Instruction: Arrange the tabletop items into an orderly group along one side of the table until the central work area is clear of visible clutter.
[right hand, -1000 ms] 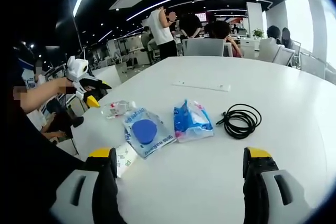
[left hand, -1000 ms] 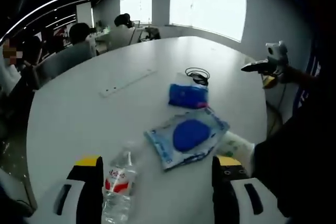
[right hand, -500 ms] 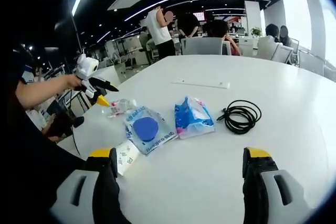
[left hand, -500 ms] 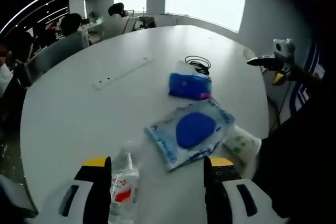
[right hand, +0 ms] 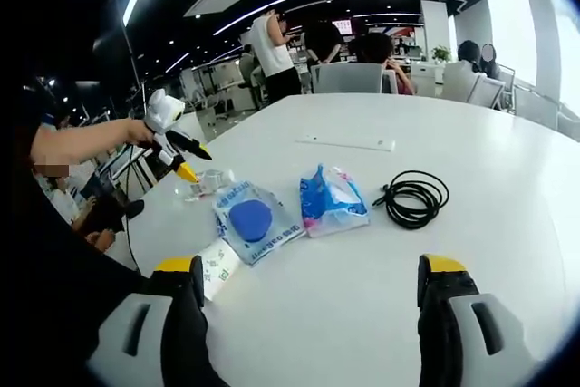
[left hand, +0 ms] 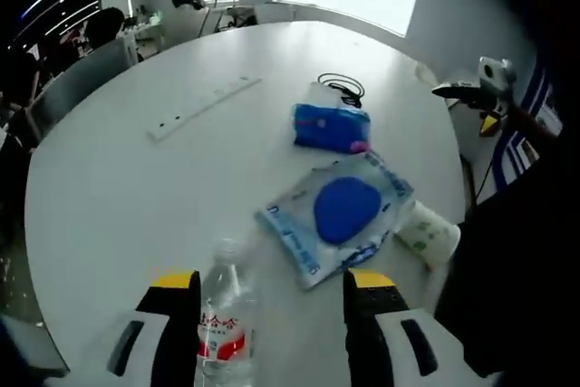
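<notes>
left claw closes in over the bottle

since a second ago the left claw point(left hand: 270, 289) has come nearer the water bottle point(left hand: 222, 333), and its jaws stand a little closer together than before; the bottle now lies between them at the bottom of the left gripper view, cap pointing away, red label up. the jaws are still parted and it is hard to tell whether either touches the bottle. in the right gripper view the left claw point(right hand: 188, 172) has dropped from the side down to the bottle point(right hand: 210, 182), its yellow tips right at it

the right claw point(right hand: 308, 271) hangs wide open above the white surface point(right hand: 471, 169), holding nothing; it also shows at the right of the left gripper view point(left hand: 478, 97), off the edge of the surface point(left hand: 118, 188)

items lie in a loose line near the person's side: the clear bag with a blue disc point(left hand: 341, 215) just beyond the bottle, a white paper cup point(left hand: 428, 235) on its side touching that bag's edge, a blue packet point(left hand: 332, 128) a little farther, and a coiled black cable point(left hand: 342, 86) just past the packet. a long white strip point(left hand: 205, 108) lies apart toward the middle

in the right gripper view the same run reads bag point(right hand: 252, 222), cup point(right hand: 216, 266), packet point(right hand: 332, 202), cable point(right hand: 415, 198), strip point(right hand: 346, 143); people point(right hand: 272, 52) and chairs point(right hand: 352, 79) are beyond the far edge
</notes>
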Action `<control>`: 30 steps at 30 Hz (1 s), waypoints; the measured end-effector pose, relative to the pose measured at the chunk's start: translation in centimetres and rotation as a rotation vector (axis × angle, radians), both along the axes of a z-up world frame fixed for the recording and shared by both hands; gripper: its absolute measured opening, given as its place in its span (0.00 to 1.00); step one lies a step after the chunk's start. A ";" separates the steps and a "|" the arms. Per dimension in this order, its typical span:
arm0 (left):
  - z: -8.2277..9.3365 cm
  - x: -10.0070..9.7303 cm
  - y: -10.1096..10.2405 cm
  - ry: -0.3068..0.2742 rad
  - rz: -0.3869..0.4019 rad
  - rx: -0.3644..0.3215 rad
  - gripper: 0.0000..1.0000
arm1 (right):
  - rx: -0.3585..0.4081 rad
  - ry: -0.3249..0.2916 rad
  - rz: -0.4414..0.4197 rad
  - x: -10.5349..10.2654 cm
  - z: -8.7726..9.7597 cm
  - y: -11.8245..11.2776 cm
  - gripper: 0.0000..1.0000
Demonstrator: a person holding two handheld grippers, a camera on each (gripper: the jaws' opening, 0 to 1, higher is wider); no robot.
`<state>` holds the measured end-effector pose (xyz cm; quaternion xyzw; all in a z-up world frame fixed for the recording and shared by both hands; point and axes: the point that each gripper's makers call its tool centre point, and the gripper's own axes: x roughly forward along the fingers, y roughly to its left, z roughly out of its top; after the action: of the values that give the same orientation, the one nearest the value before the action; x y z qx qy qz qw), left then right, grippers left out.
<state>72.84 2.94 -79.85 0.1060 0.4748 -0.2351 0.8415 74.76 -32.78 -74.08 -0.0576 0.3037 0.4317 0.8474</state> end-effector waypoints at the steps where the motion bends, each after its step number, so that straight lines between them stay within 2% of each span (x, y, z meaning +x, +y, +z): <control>1: -0.1 0.0 0.1 0.005 -0.001 0.002 0.60 | 0.001 0.000 -0.001 0.0 0.0 0.0 0.94; 9: -1.1 1.1 1.3 0.041 0.009 0.016 0.53 | -0.007 0.003 -0.001 -0.3 -0.3 -0.1 0.93; 18: -2.4 1.0 1.5 0.114 -0.022 0.034 0.47 | -0.021 0.016 0.006 -0.8 -0.8 0.1 0.92; 30: -3.2 1.9 1.8 0.152 -0.058 0.035 0.42 | -0.030 0.007 0.013 -1.1 -0.6 0.5 0.91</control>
<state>74.70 4.73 -83.10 0.1162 0.5380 -0.2587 0.7938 73.70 -32.25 -74.72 -0.0709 0.3126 0.4327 0.8426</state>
